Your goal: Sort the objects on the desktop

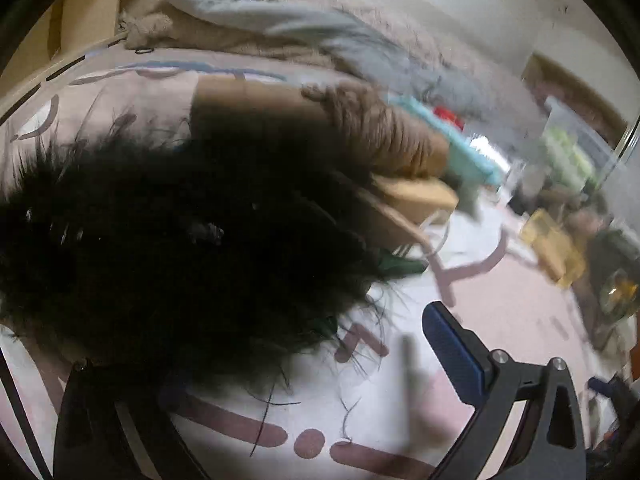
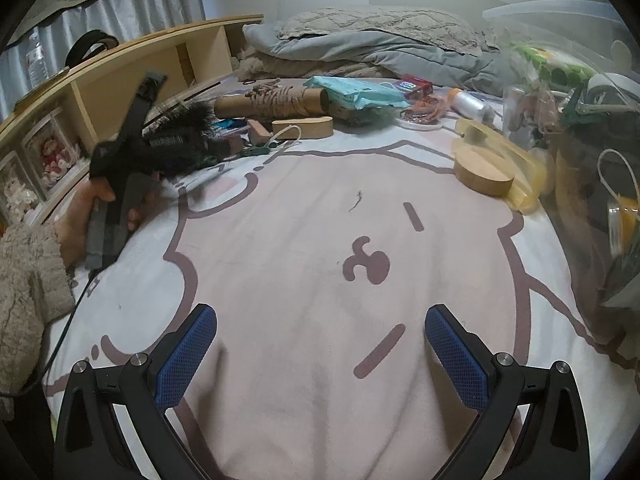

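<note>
A black feathery object [image 1: 168,240] fills the left wrist view, right in front of my left gripper [image 1: 256,360]. Its right finger [image 1: 456,352] shows with a wide gap beside it; the left finger is hidden by the feathers. In the right wrist view the left gripper [image 2: 120,152] sits at the far left against the black feathers [image 2: 180,136], hand-held. My right gripper [image 2: 320,356] is open and empty above the pink blanket [image 2: 304,248]. A cardboard tube wound with rope [image 2: 276,100], a wooden oval [image 2: 304,126] and a teal packet [image 2: 356,92] lie behind.
A wooden disc [image 2: 484,170] on a yellow lid, a clear plastic bin [image 2: 580,120] with clutter, orange rubber bands [image 2: 424,110], a red box [image 2: 416,86], folded grey bedding [image 2: 380,48] and a wooden shelf [image 2: 120,72] at the left.
</note>
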The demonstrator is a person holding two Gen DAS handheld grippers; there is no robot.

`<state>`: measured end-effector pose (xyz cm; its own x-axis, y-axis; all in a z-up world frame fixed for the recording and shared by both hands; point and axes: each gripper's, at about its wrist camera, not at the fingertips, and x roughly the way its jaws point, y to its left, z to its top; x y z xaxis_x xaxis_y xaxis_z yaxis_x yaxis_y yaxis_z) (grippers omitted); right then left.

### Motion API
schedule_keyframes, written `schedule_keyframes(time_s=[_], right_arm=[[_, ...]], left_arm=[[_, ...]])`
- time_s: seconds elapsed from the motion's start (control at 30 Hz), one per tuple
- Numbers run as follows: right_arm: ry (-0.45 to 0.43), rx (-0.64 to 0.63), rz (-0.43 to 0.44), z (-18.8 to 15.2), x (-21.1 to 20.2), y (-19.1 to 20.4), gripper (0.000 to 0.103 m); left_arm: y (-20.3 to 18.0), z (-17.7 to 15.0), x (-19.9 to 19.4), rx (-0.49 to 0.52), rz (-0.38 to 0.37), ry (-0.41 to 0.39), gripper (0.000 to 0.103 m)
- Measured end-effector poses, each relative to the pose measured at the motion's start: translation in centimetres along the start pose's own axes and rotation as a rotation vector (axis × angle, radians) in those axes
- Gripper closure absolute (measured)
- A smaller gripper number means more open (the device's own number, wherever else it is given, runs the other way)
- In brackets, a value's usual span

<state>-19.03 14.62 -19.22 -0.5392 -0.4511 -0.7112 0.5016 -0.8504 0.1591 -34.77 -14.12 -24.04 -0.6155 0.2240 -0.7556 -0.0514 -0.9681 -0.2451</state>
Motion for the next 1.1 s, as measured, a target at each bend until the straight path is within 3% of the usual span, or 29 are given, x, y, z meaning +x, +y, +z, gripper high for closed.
schedule_keyframes(time_s=[0.17,0.37,0.57,0.77,1.1], right_arm=[[-0.050,0.028,-0.003,2.2,-0.2,-1.5,0.000],[-0.042,0.108,0.025,5.3,1.8,-4.5,0.000],[-0.061,0.054,-0.152,8.4,3.0,-6.1,0.000],[-0.089,-0.098,-0.317,10.6,5.0,-6.5,0.000],[-0.059,-0.256,-0.422,12.8,8.8,-7.1,0.000]], left_arm=[[0.2,-0.5,-0.5,-0.028,-0.059,0.018,0.000],[-0.9,-1.2,-1.0,-0.025,-0.086,0.037,0.000],[-1.6,-2.2,-1.9,-0.041,-0.175,0.053,0.000],[-2.2,-4.0,-3.6,-0.062,-0.268,0.077,0.000],[-4.4,-5.4,-4.1,-0.034,-0.207,0.072,0.000]])
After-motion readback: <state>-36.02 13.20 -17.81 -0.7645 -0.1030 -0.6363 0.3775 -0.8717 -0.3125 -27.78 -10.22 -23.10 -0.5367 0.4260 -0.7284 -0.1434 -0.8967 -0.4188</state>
